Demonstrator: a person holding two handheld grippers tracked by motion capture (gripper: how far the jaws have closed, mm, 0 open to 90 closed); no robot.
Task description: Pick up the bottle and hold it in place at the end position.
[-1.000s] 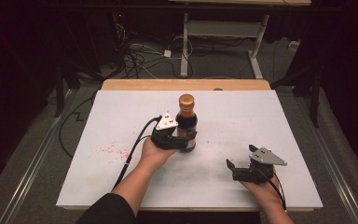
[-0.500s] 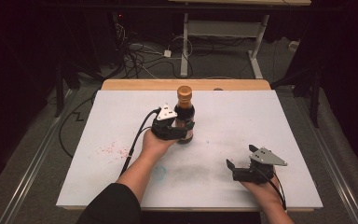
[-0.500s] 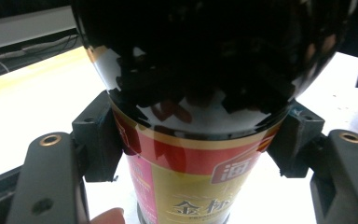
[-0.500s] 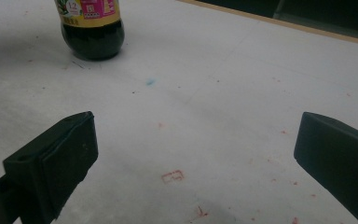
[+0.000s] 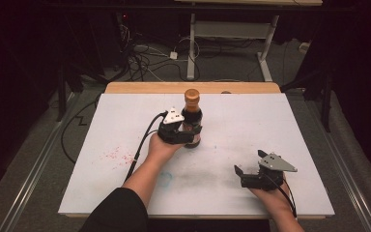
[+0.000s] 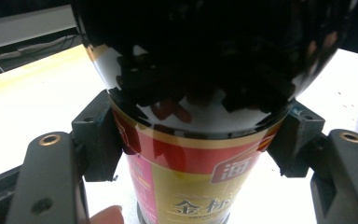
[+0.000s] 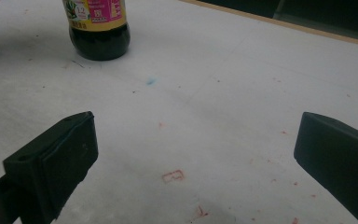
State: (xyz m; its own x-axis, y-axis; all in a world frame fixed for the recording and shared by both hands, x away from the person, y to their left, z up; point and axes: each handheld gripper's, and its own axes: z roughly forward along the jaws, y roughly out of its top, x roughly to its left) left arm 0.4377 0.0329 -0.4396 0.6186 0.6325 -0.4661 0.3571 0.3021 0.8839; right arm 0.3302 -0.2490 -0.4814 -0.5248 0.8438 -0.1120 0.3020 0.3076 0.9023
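From the high view, the left gripper (image 5: 187, 131) is clamping a dark bottle (image 5: 192, 121) at mid-height, and the bottle is standing upright on the white table (image 5: 290, 125), a little left of centre and toward the far half. The grip is sitting low on the body, below the shoulder and the orange-brown cap (image 5: 192, 95), which is probably keeping the bottle steady and upright while its base is resting on the board. The right gripper (image 5: 249, 175) is lying near the front right edge, well apart from the bottle, with its jaws spread and nothing between them; it seems to be waiting out of the way. Faint red specks (image 5: 113, 154) are marking the table at the left.

In the left gripper view, the two black pads are pressing on opposite sides of the bottle (image 6: 200, 140), just where the glass is narrowing into the labelled body, so the jaws are closed on it. The label is showing a red band, a gold field, a white Chinese character in a red square and gold Chinese characters lower down; I am not reading them with confidence. A fingertip (image 6: 106, 215) is peeking in at the bottom.

In the right gripper view, the jaws are standing wide apart over bare table, holding nothing. The bottle (image 7: 99, 28) is standing far left, showing a pink and yellow label with "12" legible; the rest is too small. A small red outlined mark (image 7: 173, 176) is sitting on the table between the jaws.
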